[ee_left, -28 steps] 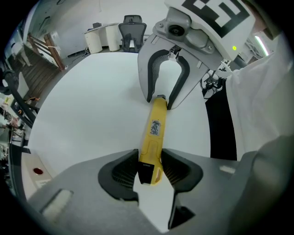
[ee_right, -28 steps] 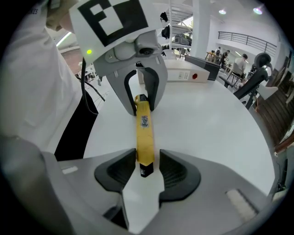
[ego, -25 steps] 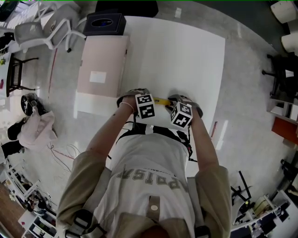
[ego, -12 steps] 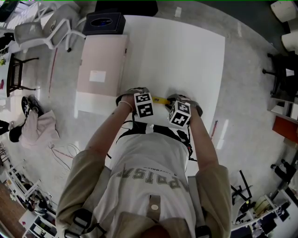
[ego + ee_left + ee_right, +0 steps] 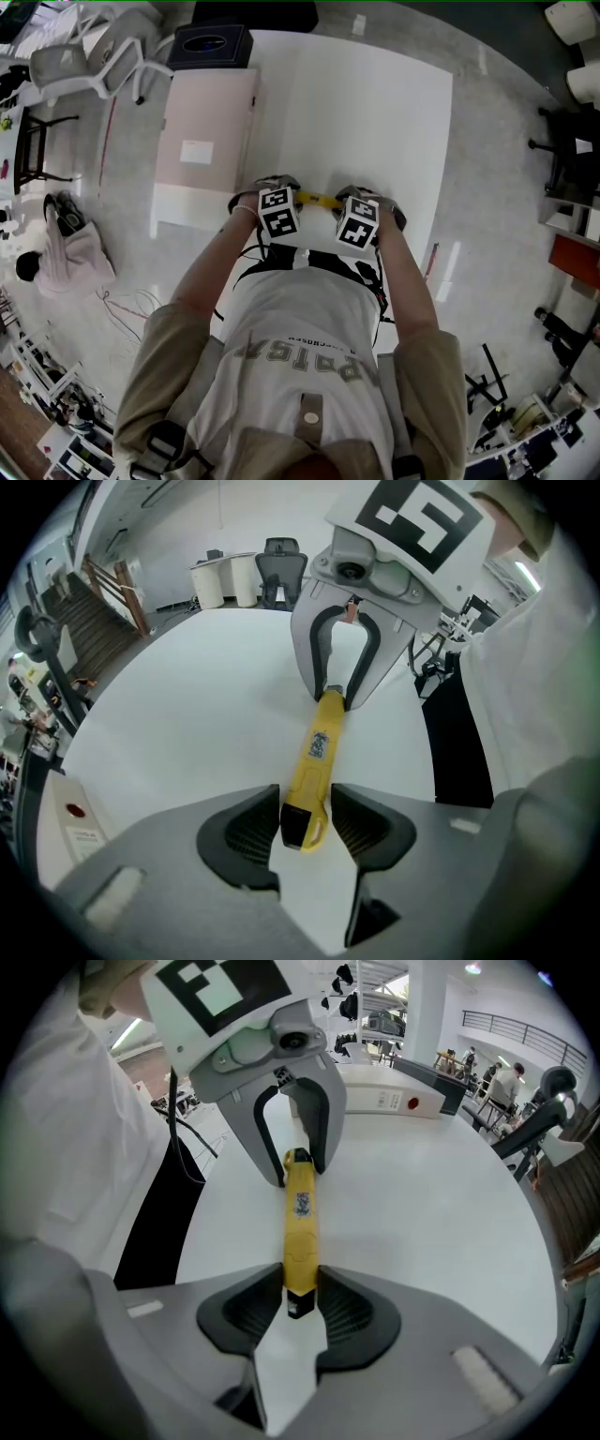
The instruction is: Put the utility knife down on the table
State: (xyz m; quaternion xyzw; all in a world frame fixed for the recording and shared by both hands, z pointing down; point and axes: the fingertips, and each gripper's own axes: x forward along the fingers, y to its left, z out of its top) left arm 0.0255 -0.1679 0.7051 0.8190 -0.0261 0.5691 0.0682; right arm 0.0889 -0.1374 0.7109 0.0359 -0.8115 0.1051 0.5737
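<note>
A yellow utility knife (image 5: 317, 200) spans the gap between my two grippers, low over the white table (image 5: 375, 112) near its front edge. My right gripper (image 5: 300, 1302) has just been closing, and its pads press on one end of the knife (image 5: 300, 1232). My left gripper (image 5: 305, 822) has just been opening. The knife's other end (image 5: 317, 757) lies between its pads with a thin gap on one side. In the head view the left gripper (image 5: 289, 195) and right gripper (image 5: 343, 202) face each other, both pointing steeply down.
A flat pale pink box (image 5: 206, 131) lies on the table's left part, with a black box (image 5: 211, 45) behind it. Grey chairs (image 5: 84, 56) stand at the far left. The person's torso is close against the table's near edge.
Both marker cubes have shifted slightly left and tilted a little. The knife stays between the two grippers in the same spot.
</note>
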